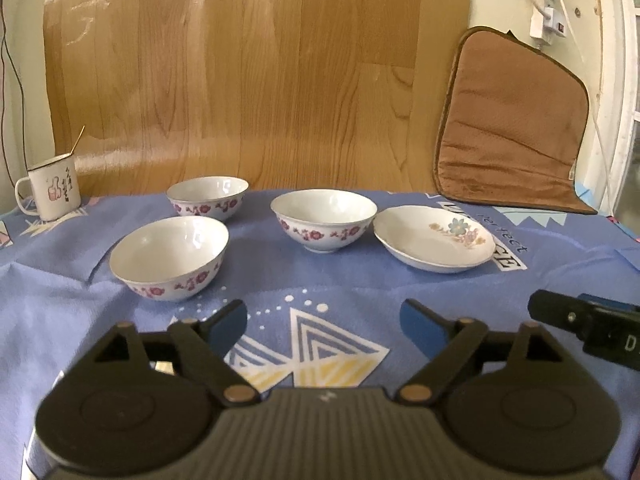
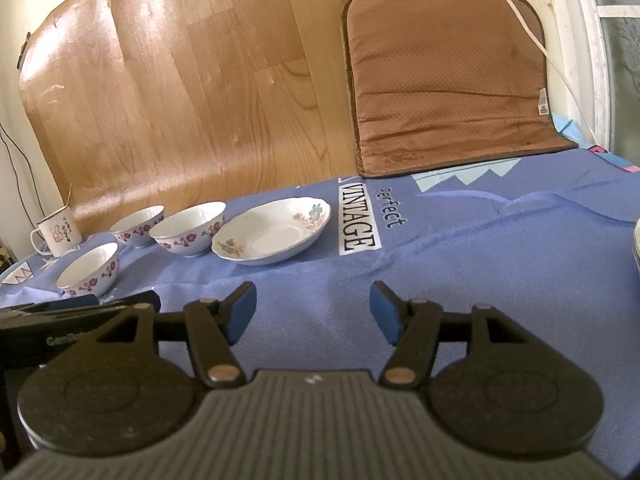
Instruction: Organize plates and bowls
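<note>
- My left gripper (image 1: 324, 320) hovers low over the blue patterned cloth (image 1: 360, 280), its jaws spread wide with nothing but cloth between the blue pads (image 1: 228, 326).
- My right gripper (image 2: 312, 312) sits just beside it, jaws parted and gripping nothing; its black tip shows at the right edge of the left wrist view.
- I count 3 white bowls with red flower bands ahead of the left gripper: the near-left bowl (image 1: 170, 258), the far-left bowl (image 1: 208, 197) behind it, and the middle bowl (image 1: 324, 220) to their right. All stand upright and apart from one another.
- 1 shallow flowered plate (image 1: 434, 238) lies just right of the middle bowl, very close to it; I cannot tell if the rims touch.
- At the right edge of the right wrist view I see a sliver of white crockery (image 2: 637, 244); too little shows to name it.
- An enamel mug (image 1: 52, 190) with a stick in it stands at the far left corner.
- A brown cushion (image 1: 516, 120) and a wood-grain sheet (image 1: 248, 72) lean against the wall behind the table.
</note>
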Available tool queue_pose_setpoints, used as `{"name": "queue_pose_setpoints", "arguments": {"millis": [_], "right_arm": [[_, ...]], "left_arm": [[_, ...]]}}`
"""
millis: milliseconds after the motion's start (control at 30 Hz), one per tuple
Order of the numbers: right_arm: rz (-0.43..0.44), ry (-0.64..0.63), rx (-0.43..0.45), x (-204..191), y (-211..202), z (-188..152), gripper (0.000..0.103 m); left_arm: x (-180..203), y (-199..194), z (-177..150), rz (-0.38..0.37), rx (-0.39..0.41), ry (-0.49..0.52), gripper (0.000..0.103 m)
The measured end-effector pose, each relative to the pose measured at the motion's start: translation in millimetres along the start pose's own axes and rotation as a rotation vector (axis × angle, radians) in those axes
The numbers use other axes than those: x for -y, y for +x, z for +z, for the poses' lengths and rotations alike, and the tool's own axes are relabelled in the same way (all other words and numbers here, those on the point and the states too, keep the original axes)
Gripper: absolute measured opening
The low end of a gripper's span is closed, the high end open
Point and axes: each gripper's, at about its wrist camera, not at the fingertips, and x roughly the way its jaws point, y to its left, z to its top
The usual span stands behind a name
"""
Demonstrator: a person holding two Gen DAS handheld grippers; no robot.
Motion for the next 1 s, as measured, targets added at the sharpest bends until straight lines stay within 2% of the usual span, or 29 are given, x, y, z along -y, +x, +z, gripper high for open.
{"name": "queue_pose_setpoints", "arguments": {"millis": [200, 1000], "right_arm": [[0.000, 0.002, 0.000, -1.0, 0.8, 0.2, 0.067], [-0.002, 0.003, 0.001, -2.2, 2.0, 0.1, 0.070]], "left_arm": [[-0.8, 0.2, 0.5, -0.003, 0.004, -0.004, 0.091], [-0.9, -0.1, 0.3, -0.008, 0.008, -0.002, 0.094]]}}
